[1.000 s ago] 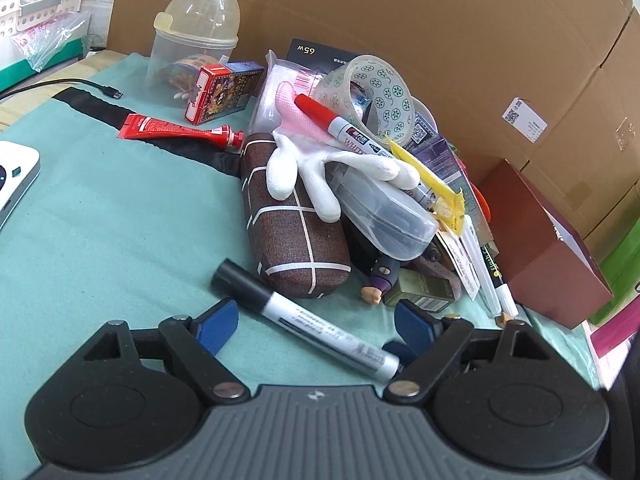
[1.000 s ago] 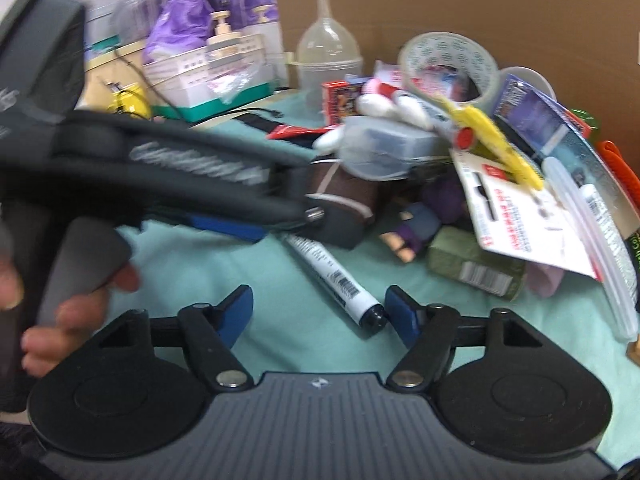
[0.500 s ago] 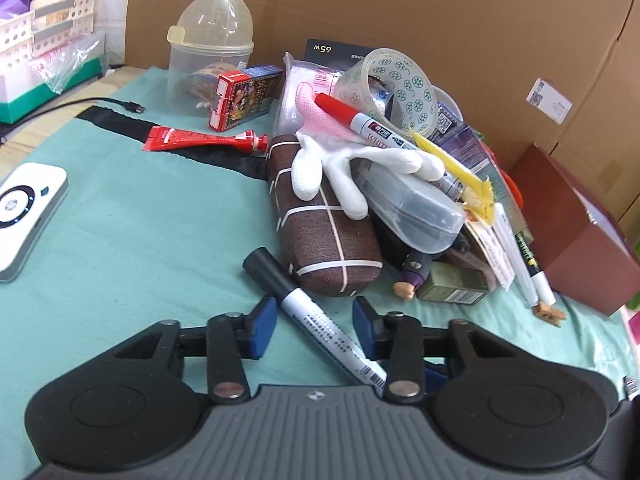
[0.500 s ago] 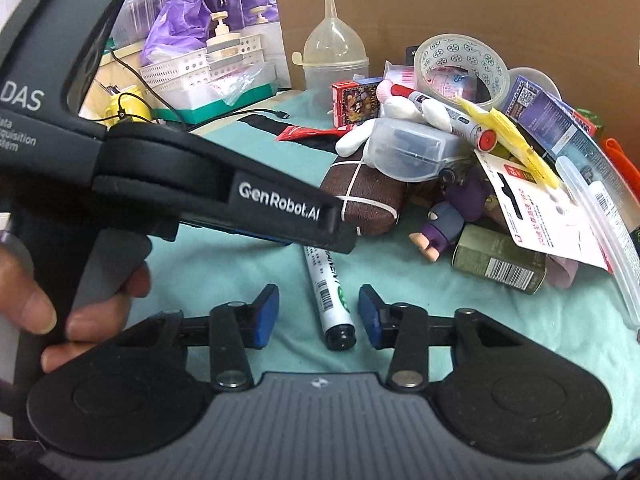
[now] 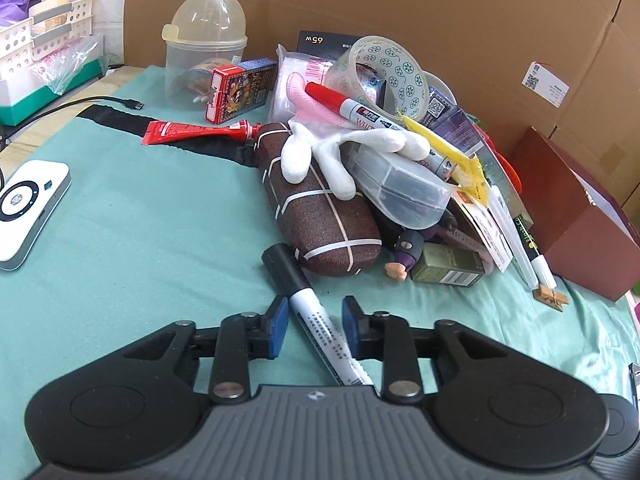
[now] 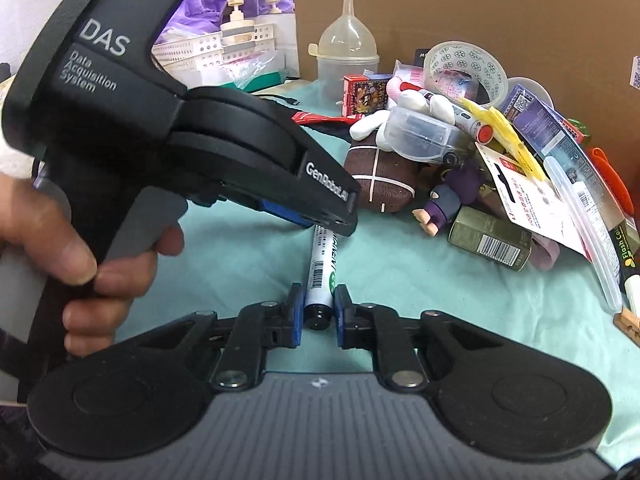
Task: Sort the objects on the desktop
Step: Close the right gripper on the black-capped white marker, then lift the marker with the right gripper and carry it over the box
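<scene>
Both grippers close on one marker

Right gripper [image 6: 316, 314] has clamped the whiteboard marker [image 5: 310, 302]; left gripper [image 5: 314, 322], narrowed, seemingly grazes it, pile [image 5: 384, 152] untouched beyond.

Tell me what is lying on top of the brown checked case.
On the brown checked case lie the white glove's fingers, and the clear plastic box rests against its far end. How far the case's far end runs under them is covered.

Brown cardboard wall [image 5: 400, 4] behind the pile, teal cloth [image 5: 140, 220] covering the desk, white perforated basket [image 5: 44, 36] at far left, maroon box [image 5: 576, 216] at right.
</scene>
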